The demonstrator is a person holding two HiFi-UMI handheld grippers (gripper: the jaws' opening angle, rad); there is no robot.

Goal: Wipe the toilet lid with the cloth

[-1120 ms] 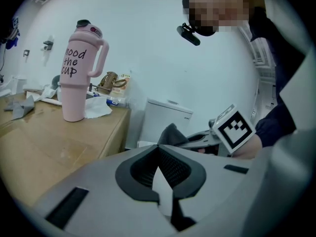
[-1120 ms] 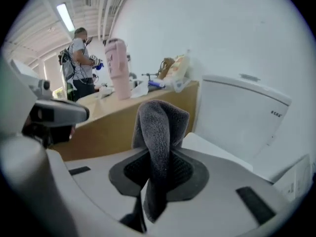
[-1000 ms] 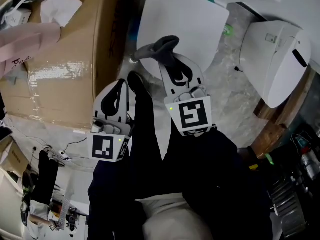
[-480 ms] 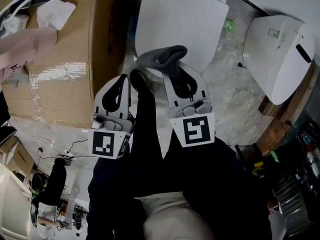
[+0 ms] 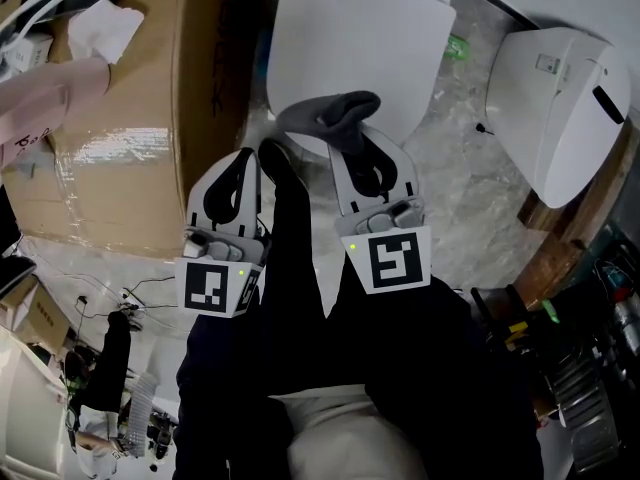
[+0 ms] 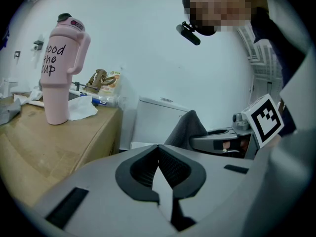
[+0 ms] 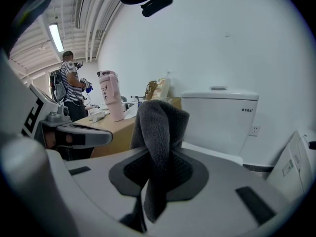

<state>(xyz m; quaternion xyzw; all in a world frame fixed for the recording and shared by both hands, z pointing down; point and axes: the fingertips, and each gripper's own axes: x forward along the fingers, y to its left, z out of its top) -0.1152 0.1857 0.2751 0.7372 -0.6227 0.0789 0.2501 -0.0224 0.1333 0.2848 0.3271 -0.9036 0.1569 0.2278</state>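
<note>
The white toilet lid (image 5: 350, 48) lies closed at the top middle of the head view. A dark grey cloth (image 5: 330, 113) is bunched over its near edge, and my right gripper (image 5: 345, 136) is shut on it. In the right gripper view the cloth (image 7: 158, 127) stands up folded between the jaws of that gripper (image 7: 157, 167), with the cistern (image 7: 222, 117) behind. My left gripper (image 5: 248, 158) sits to the left, short of the lid. Its jaws (image 6: 159, 154) meet with nothing between them. From there the cloth (image 6: 187, 130) shows to the right.
A cardboard box (image 5: 130, 118) stands close on the left, with a pink tumbler (image 6: 59, 73) and a tissue (image 5: 105, 28) on top. A second white fixture (image 5: 560, 108) stands at the right. My dark trouser legs (image 5: 300, 298) fill the lower middle. A person (image 7: 69, 88) stands far off.
The right gripper with the cloth has shifted a little back toward me and to the right along the lid's near edge. The left gripper has hardly moved.
</note>
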